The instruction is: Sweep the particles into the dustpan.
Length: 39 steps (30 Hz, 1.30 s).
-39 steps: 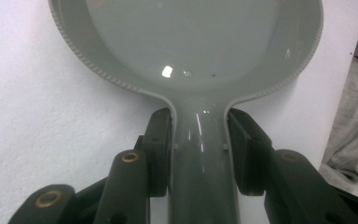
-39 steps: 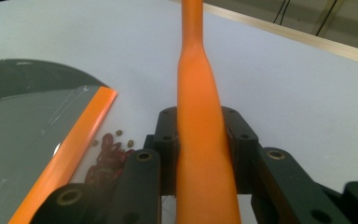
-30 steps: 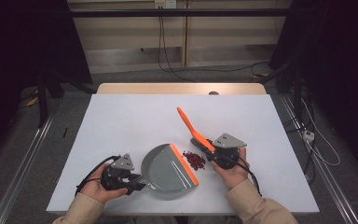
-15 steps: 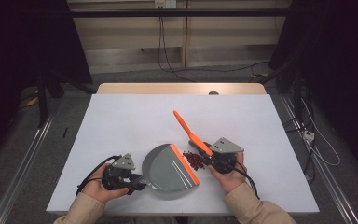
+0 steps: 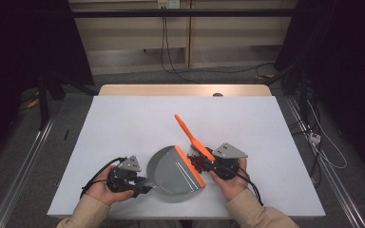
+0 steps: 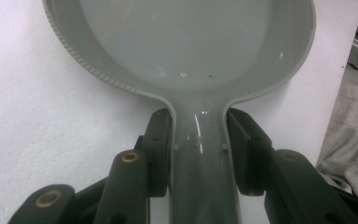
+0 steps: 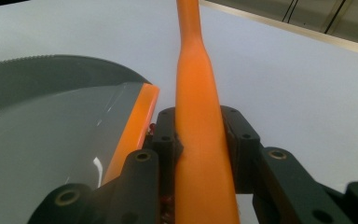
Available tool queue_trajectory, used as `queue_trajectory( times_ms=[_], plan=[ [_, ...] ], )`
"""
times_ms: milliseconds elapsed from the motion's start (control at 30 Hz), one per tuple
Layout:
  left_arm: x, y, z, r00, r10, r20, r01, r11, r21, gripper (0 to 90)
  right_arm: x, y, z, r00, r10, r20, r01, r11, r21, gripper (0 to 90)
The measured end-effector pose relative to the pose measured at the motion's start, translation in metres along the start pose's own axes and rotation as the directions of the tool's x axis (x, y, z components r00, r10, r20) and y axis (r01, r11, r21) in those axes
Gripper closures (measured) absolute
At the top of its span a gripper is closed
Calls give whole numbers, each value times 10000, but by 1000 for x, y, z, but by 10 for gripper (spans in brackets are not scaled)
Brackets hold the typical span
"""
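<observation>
While the white table [image 5: 123, 123] is carrying everything, I'm keeping the grey dustpan [image 5: 171, 173] flat near its front edge, left gripper [image 5: 140, 183] clamping the pan's handle. Right gripper [image 5: 212, 165] is gripping the orange brush [image 5: 190, 134], which is angling away. Small red bits [image 5: 197, 163] are sitting against the pan's orange lip [image 5: 190, 166].

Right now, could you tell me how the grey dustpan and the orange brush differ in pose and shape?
The grey dustpan lies flat on the table, wide and rounded; the orange brush is slim, its handle angled away. The left gripper clamps the dustpan's handle; the right gripper clamps the brush. Both show orange.
</observation>
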<state>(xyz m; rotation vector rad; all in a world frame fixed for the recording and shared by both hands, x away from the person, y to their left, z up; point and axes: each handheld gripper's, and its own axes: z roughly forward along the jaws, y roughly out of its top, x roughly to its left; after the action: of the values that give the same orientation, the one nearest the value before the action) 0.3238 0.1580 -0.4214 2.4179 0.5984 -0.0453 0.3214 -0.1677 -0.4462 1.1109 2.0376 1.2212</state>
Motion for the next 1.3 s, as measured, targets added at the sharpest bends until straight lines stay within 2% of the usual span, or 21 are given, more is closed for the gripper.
queue_trajectory(
  times_ms=[167, 433, 967, 1233, 1300],
  plan=[
    [-4, 3, 2, 9998, 178, 122, -180, 9996, 209, 630, 4, 0, 0, 9995, 297, -104, -298, 9996, -35, 702],
    [-9, 5, 5, 9998, 2, 180, -5, 9998, 177, 630, 11, 0, 0, 9988, 464, -154, -465, 9989, -67, 701],
    [-12, 9, 8, 9997, -190, 148, 186, 9995, 268, 631, 26, -2, 2, 9906, 1329, -332, -1343, 9901, -416, 697],
    [-12, 9, 8, 9993, -329, 186, 326, 9994, 139, 631, 34, 1, 5, 9895, 1368, -473, -1397, 9882, -632, 697],
    [-11, 8, 8, 9992, -343, 215, 340, 9993, 125, 631, 36, 3, 5, 9875, 1440, -645, -1486, 9862, -734, 699]
  ],
)
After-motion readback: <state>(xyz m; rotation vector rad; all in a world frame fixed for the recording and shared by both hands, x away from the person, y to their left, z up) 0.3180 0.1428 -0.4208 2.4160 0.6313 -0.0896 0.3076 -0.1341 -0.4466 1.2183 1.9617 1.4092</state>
